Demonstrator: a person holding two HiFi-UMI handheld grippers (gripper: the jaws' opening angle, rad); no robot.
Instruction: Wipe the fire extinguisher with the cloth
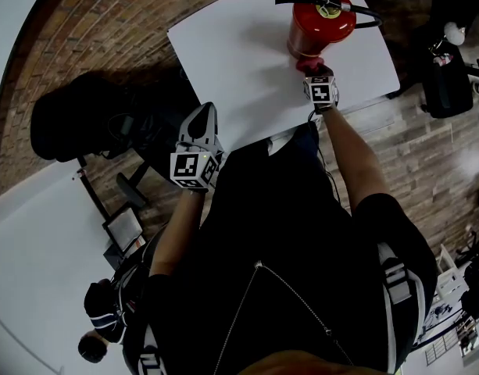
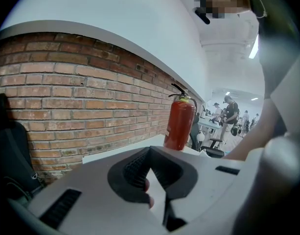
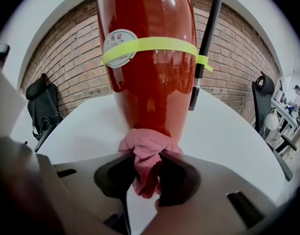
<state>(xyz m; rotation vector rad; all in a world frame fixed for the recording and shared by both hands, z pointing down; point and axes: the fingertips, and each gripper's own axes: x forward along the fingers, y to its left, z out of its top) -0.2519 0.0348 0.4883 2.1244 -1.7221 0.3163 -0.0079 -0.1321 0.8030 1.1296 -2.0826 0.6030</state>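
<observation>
Red fire extinguisher stands upright on the white counter, toward its far right part, black handle & hose up top, the hose hanging down the cylinder's right side as seen from the right gripper view. A yellow-green band runs round the body w/ a round white label tucked under it; print too small to read. Right tongs are clamped tight on a bunched pink cloth: wad gripped btw the two dark pads, top of the wad bulging out past the tips & pressed against the lower red wall of the cylinder, a loose bit hanging down behind the pads. From the head view that arm is stretched fwd over the counter, marker cube just behind the cloth. Left tongs are closed, tips meeting, nothing held; a fingertip shows thru the gap behind the pads. They hang by the counter's near-left edge, well apart from the extinguisher, pointing roughly along the brick wall w/ the cylinder in the distance. Floor is wood plank; a black office chair sits off the counter's right side. Some people stand far back in the room, too small to make out.
</observation>
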